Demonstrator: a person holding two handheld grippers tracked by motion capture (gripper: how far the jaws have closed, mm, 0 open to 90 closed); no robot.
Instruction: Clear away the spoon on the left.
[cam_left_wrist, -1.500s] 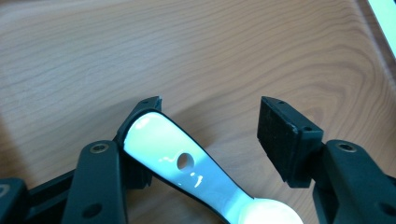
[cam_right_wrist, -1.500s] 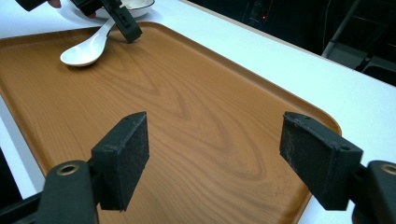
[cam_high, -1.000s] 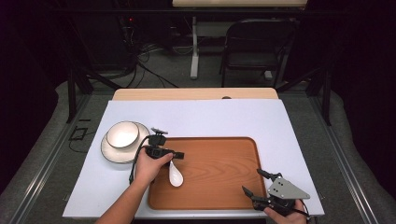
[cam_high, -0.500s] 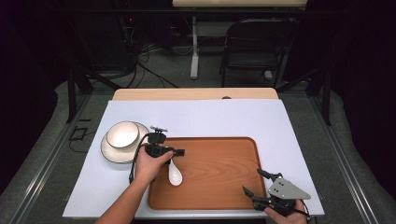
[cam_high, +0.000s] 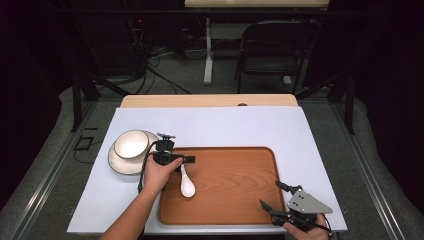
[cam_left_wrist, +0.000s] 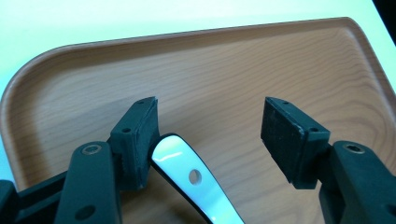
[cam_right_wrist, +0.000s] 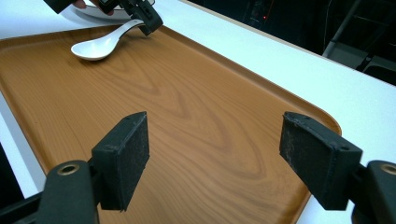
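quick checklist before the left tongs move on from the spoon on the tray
1. Left tongs open: ok, the jaws stand wide apart.
2. White ceramic spoon resting on the brown wooden tray: ok, its bowl lies on the tray floor.
3. Spoon handle free of the pads: not ok, the handle tip touches one pad in the left gripper view.
4. Right tongs out of the way: ok, open and at the tray's near right corner.
5. White bowl on its white plate apart from the tray: ok, it sits on the table to the tray's left.
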